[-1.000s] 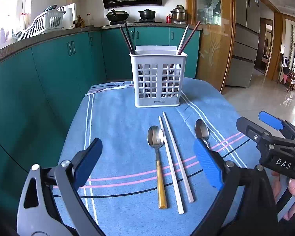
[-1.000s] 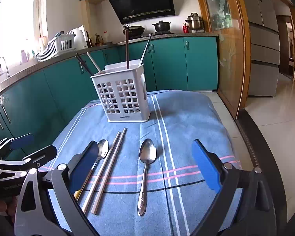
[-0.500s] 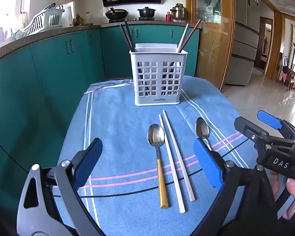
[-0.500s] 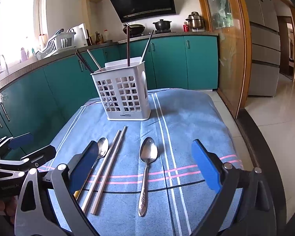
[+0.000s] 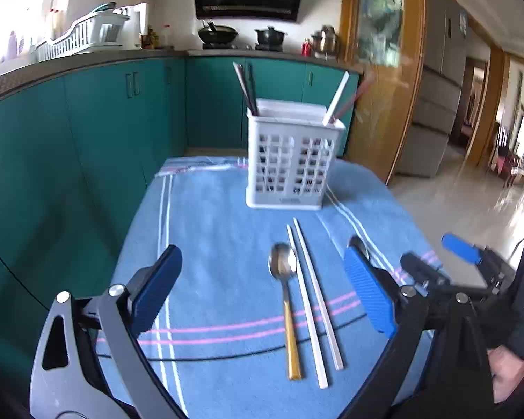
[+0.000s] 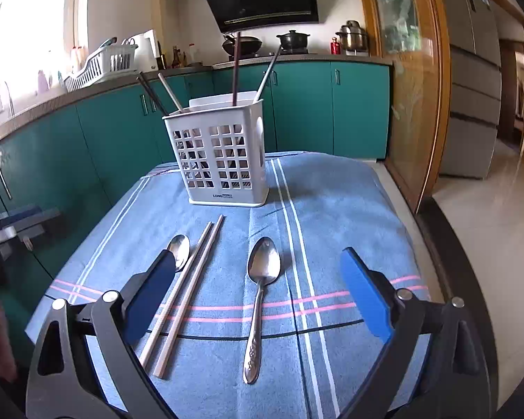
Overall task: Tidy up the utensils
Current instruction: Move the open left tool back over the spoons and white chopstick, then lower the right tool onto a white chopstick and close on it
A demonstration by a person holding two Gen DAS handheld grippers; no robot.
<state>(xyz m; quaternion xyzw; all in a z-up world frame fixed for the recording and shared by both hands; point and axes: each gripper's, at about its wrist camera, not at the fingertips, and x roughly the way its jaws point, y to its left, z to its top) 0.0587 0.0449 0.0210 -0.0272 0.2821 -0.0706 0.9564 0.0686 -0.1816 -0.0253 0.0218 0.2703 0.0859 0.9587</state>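
A white slotted utensil basket (image 5: 291, 171) (image 6: 223, 160) stands at the far end of the blue tablecloth with several chopsticks leaning in it. In front of it lie a gold-handled spoon (image 5: 287, 300) (image 6: 179, 249), a pair of white chopsticks (image 5: 312, 300) (image 6: 188, 293) and an all-silver spoon (image 6: 260, 296), whose bowl (image 5: 358, 244) peeks out behind my left gripper's right finger. My left gripper (image 5: 262, 300) is open above the near cloth, left of the gold-handled spoon's handle. My right gripper (image 6: 258, 300) is open, its fingers on either side of the silver spoon and above it.
The blue striped tablecloth (image 5: 209, 244) (image 6: 332, 209) covers a small table with teal cabinets (image 5: 87, 132) at left and behind. The right gripper (image 5: 461, 262) shows at the left view's right edge, held by a hand (image 5: 506, 366). A tiled floor (image 6: 489, 244) drops off at right.
The left gripper has swung left, so the basket and utensils now sit further right in its view. The right gripper has moved forward and centred over the silver spoon. Both stay open.
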